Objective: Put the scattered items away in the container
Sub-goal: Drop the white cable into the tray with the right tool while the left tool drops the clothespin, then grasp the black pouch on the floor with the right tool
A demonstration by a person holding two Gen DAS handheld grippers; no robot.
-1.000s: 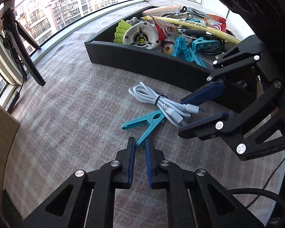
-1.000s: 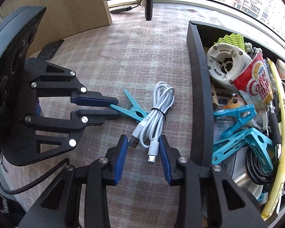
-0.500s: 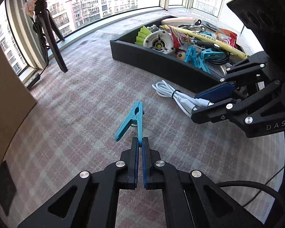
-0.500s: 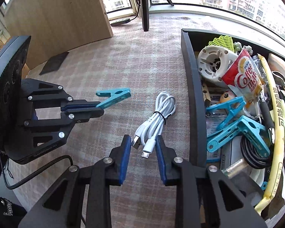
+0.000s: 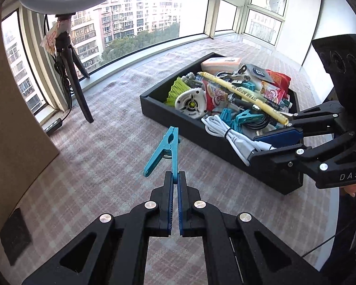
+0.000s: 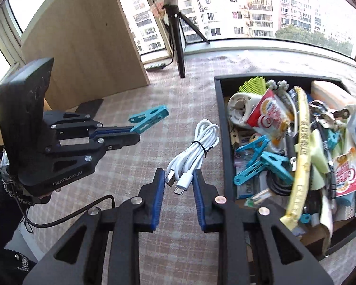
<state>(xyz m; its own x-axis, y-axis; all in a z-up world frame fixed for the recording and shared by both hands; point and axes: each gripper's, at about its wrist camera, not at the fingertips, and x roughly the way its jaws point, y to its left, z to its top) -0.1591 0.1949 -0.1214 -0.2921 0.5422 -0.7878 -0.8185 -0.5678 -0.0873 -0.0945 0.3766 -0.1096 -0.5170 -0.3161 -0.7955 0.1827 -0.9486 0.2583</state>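
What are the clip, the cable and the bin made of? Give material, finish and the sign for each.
Clip: likely hard plastic, teal, semi-gloss; moulded ribs, and it keeps its shape held by one leg.
Cable: probably a smooth white rubbery or PVC sheath; it bends in soft loops, with a metal plug tip.
Bin: matte black, stiff flat walls; plastic or coated board, cannot tell which.

Your right tongs (image 6: 179,185) cover the bundled end of the white cable (image 6: 197,147), so its plug ends barely show. The container (image 6: 219,128) runs off the right wrist view's right edge, and its packet lettering is too blurred to read.
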